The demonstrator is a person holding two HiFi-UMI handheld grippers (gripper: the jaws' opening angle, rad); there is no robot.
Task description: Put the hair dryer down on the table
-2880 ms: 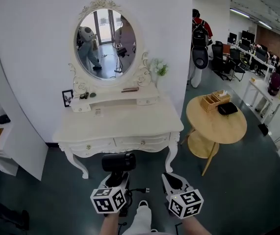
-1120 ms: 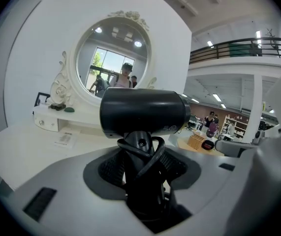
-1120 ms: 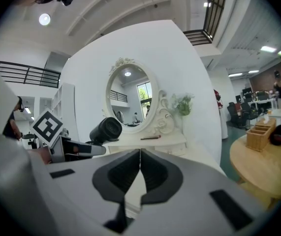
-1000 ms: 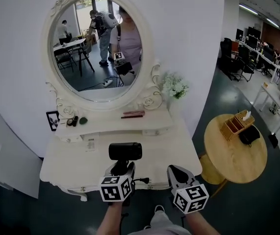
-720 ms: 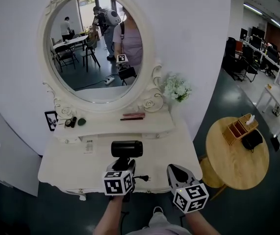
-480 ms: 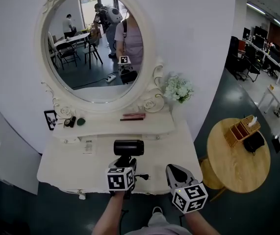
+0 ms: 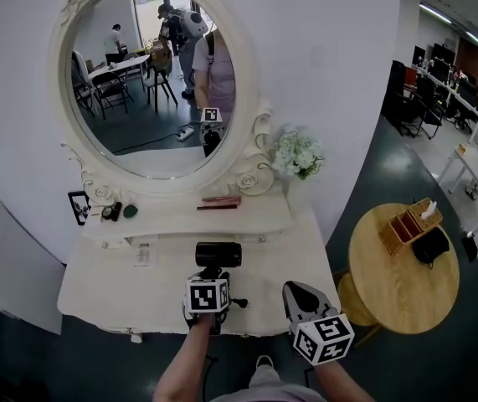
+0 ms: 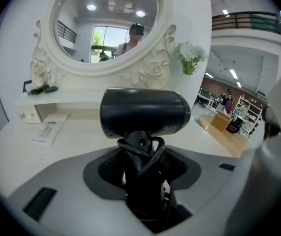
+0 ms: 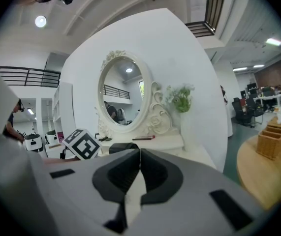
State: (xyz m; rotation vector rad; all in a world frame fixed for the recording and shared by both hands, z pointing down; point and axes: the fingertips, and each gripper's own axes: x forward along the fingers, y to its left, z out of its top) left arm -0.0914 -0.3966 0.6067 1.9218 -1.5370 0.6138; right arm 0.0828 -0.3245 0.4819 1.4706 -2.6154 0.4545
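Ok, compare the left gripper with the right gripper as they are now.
The left gripper has its jaws apart, clamped on the handle of the black hair dryer; the right gripper has its jaws together, empty. The left gripper reaches farther over the white dressing table than the right gripper. Both point toward the oval mirror.

A paper leaflet [image 7: 142, 255] lies on the white dressing table [image 7: 280, 254].

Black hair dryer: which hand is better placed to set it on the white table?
Left. The left gripper holds the black hair dryer by its handle over the white dressing table; the right gripper is shut and empty.
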